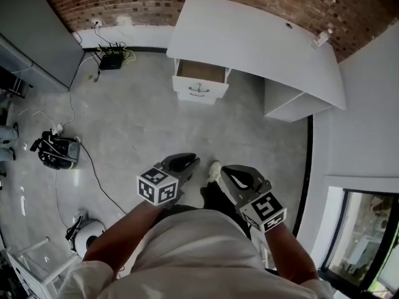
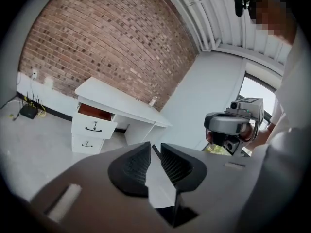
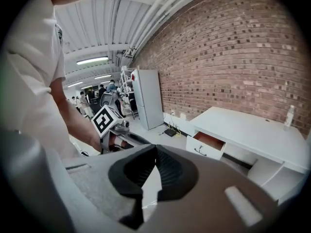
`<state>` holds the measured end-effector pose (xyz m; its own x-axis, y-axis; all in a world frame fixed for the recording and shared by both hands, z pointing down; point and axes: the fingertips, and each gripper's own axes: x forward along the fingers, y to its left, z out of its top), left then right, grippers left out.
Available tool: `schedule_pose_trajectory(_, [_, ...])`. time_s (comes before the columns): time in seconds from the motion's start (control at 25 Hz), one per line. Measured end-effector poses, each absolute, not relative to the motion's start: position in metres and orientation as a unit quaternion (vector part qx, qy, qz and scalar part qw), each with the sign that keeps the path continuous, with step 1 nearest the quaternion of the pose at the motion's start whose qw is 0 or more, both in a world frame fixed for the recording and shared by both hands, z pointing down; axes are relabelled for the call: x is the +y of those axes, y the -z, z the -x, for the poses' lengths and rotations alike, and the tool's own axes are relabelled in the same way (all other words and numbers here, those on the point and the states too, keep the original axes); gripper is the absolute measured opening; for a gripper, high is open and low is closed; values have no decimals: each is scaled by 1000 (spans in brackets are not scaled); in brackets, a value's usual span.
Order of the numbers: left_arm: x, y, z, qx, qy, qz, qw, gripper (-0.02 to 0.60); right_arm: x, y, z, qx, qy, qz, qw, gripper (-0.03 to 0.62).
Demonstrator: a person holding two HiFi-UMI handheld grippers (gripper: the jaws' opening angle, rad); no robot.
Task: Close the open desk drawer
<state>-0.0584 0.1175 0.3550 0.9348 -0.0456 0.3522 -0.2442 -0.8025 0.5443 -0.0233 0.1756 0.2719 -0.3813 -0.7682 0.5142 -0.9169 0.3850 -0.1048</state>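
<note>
A white desk (image 1: 249, 36) stands against the brick wall, far ahead of me. Its top drawer (image 1: 201, 72) is pulled out and shows a brown inside; the drawer (image 2: 95, 123) is also in the left gripper view and the drawer (image 3: 208, 143) in the right gripper view. My left gripper (image 1: 194, 161) hangs in the air well short of the desk. The left gripper (image 2: 155, 152) is open by a narrow gap, with nothing between its pads. Beside it my right gripper (image 1: 227, 172) is equally far from the desk. The right gripper (image 3: 154, 152) has its tips touching and holds nothing.
A lower drawer (image 2: 86, 143) is closed. A small bottle (image 1: 320, 38) stands on the desk's right end. A router with cables (image 1: 111, 60) sits by the wall, a black bag (image 1: 57, 151) and a round device (image 1: 84, 232) on the floor at left. A grey cabinet (image 1: 31, 30) stands far left.
</note>
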Motion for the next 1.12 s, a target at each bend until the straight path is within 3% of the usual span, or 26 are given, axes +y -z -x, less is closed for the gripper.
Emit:
schedule_pose_trajectory(0.2, [60,-396,-12,-143,-169,-923,315,71,121,-280,-54,-843,-172,-463,212,3])
schedule_pose_trajectory(0.4, [12,-446,-49,-203,-149,-889,383,71,82,-299,-103,-861,-175,-424,220,3])
schedule_pose_trajectory(0.8, [-89,-584,-81,-298,-43,-795,526,82,11,-380,-134,-868,-196,-383,247,3])
schedule_pose_trajectory(0.96, [-127,-643,-86,-313,10,-745,589,161,-15,-406,-133,-867,-194,-386,250,17])
schedule_pose_trajectory(1.12, [-171,-682,-88,-333,65,-706,622,162,-32,-436,-134,-865,-215,-379,250,28])
